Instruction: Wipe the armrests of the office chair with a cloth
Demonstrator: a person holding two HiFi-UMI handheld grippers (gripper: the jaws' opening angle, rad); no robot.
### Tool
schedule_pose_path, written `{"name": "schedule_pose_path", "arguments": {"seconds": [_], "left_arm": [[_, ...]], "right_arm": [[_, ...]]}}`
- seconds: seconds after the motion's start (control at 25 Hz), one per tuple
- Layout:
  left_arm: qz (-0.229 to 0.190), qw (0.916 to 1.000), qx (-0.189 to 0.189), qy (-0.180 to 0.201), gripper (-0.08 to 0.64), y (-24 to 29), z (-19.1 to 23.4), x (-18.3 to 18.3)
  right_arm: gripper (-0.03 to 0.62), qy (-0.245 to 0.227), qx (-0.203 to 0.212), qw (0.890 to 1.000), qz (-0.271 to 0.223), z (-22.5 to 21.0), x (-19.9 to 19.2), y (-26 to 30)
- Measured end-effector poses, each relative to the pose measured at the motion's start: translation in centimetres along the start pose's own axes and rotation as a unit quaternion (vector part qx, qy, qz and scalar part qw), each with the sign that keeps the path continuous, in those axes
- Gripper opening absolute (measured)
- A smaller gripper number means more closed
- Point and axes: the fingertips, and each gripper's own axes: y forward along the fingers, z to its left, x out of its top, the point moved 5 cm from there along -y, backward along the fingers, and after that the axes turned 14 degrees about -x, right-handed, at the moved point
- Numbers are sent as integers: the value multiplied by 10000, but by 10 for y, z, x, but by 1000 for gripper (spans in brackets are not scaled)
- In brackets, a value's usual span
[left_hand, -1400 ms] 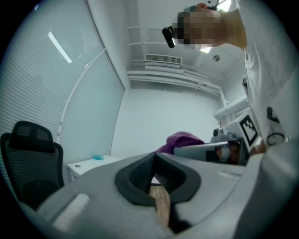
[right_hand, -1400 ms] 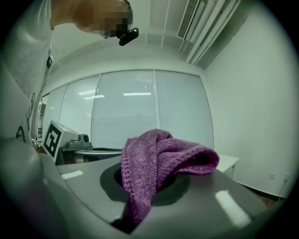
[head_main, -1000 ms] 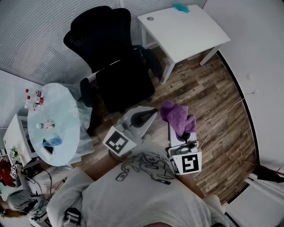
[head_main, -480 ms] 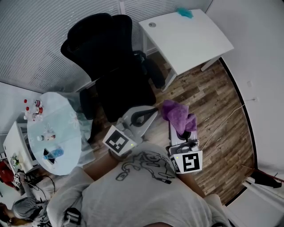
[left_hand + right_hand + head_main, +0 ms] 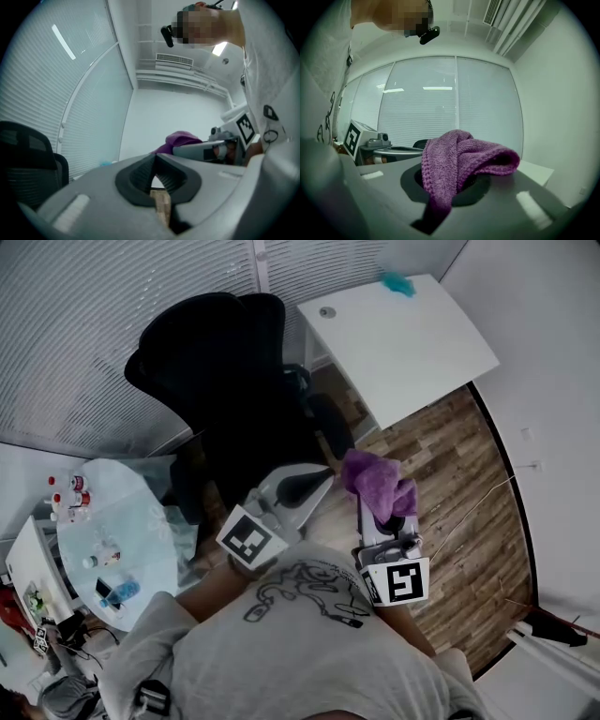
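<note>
Two grippers sit close to the person: the left gripper (image 5: 314,479) has its jaws closed on nothing, and the right gripper (image 5: 373,507) pinches one purple knitted cloth (image 5: 377,482). Ahead stands one black office chair (image 5: 248,399), untouched by either. A round glass table (image 5: 122,521) crowds the left, wooden floor (image 5: 450,484) lies open on the right, and one white desk (image 5: 403,334) stands beyond.

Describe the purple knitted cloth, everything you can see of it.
The purple knitted cloth looks like soft, ribbed fabric, bunched and folded over itself. The right gripper is shut on it: one end runs down between the jaws and the rest flops over the gripper's top. In the head view it is held above the wooden floor, near the black office chair but apart from it.
</note>
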Motion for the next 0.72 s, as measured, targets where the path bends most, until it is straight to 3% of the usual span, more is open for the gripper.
{"name": "schedule_pose_path", "arguments": {"seconds": [0.28, 0.72], "left_arm": [[-83, 9999, 89, -113, 0, -10, 52, 1], [-45, 9998, 67, -157, 0, 6, 88, 0]], "right_arm": [[35, -42, -8, 10000, 23, 6, 2, 53], [35, -89, -70, 9999, 45, -10, -1, 88]]}}
